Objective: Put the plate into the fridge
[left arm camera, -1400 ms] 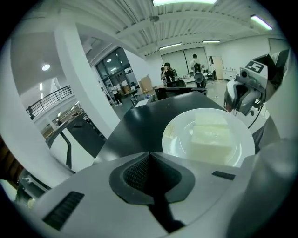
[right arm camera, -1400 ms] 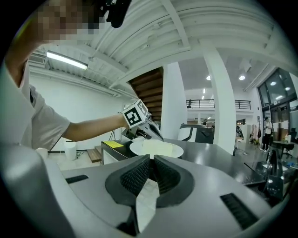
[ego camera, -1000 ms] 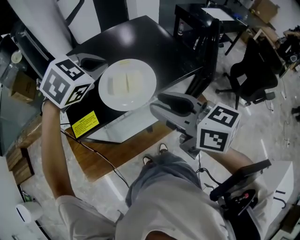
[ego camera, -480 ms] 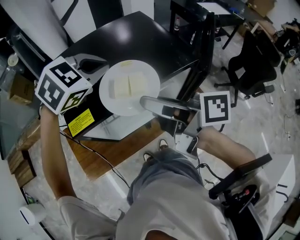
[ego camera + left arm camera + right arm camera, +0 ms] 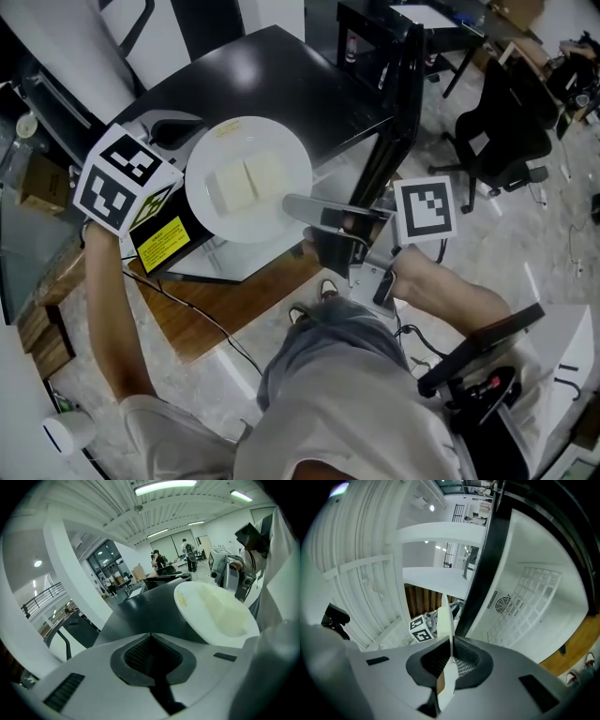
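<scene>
We are closing our right tool [image 5: 292, 205] on the white plate [image 5: 281, 141], its rim pinched edge-on between the jaws at the plate's 4 o'clock. The plate, carrying two pale slabs [image 5: 246, 180], is lying level over the black tabletop [image 5: 281, 75]. Our left tool [image 5: 187, 124] is sitting at the plate's 10 o'clock, jaws together and empty

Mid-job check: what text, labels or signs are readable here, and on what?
Yellow sticker on the fridge's black side: printed lines, too small to read.
Yellowish mark on the plate's rim: blurred, unreadable.
Square markers on both cubes: patterns, no words.
No text can be quoted.
</scene>
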Demonstrator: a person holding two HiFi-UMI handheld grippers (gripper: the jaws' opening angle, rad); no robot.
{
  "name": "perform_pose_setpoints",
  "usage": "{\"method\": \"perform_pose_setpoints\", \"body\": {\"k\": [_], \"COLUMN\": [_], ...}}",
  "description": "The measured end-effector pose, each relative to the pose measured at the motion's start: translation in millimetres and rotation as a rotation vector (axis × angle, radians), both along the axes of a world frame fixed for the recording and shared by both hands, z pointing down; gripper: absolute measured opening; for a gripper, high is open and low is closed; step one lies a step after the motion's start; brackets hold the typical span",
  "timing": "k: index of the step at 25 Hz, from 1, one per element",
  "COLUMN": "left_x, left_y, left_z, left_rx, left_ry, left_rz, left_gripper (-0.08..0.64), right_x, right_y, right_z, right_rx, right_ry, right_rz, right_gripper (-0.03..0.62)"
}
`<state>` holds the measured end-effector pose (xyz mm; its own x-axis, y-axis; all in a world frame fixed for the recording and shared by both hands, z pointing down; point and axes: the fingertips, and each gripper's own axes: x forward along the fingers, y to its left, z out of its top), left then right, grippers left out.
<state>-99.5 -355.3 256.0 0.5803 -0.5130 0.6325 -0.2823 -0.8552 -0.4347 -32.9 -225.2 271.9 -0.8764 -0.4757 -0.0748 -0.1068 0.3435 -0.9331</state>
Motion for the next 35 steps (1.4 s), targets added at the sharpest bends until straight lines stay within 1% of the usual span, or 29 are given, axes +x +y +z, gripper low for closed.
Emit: {"method": "perform_pose_setpoints", "body": {"k": [3, 8, 12, 15, 18, 21, 25, 29, 32, 35], "left_x": [0.8, -5.2, -8.5, -10.6, -9.4, -12.6, -15.8, -11.3, -3.5, 13.9], "left_y": [-2.9, 1.7, 0.2, 1.4, 7.8, 15.4, 36.6, 64.2, 85.1, 116.5], "left_z": [-0.2, -8.4, -15.9, -21.0, -20.9, -27.5, -44.4, -56.7, -62.6, -69.4], "left_rx": [0.012, 0.088, 0.152, 0.194, 0.217, 0.228, 0.252, 0.27, 0.288, 0.318], "left_ry": [-0.007, 0.016, 0.047, 0.053, 0.043, 0.067, 0.103, 0.148, 0.179, 0.211], "left_rz": [-0.007, -0.019, -0.016, -0.019, -0.021, -0.02, -0.001, 0.01, 0.005, -0.003], "left_gripper": [0.018, 0.018, 0.018, 0.018, 0.018, 0.018, 0.018, 0.018, 0.018, 0.018], "right_x": [0.2, -9.0, -13.6, -16.9, -15.8, -20.0, -26.9, -23.9, -12.4, 7.6], "right_y": [-0.6, 10.3, 11.5, 13.1, 19.7, 26.7, 44.1, 66.5, 81.3, 100.4], "right_z": [1.4, 0.3, 0.8, 1.0, 2.7, -0.8, -10.1, -9.5, -4.4, 1.5], "right_rx": [-0.034, -0.064, -0.064, -0.068, -0.067, -0.065, -0.055, -0.055, -0.064, -0.075], "right_ry": [-0.03, -0.058, -0.06, -0.064, -0.064, -0.068, -0.079, -0.088, -0.09, -0.094], "right_rz": [0.006, -0.004, -0.012, -0.016, -0.014, -0.013, -0.004, 0.007, 0.007, -0.008], "right_gripper": [0.025, 0.025, 0.025, 0.025, 0.025, 0.025, 0.025, 0.025, 0.025, 0.025]}}
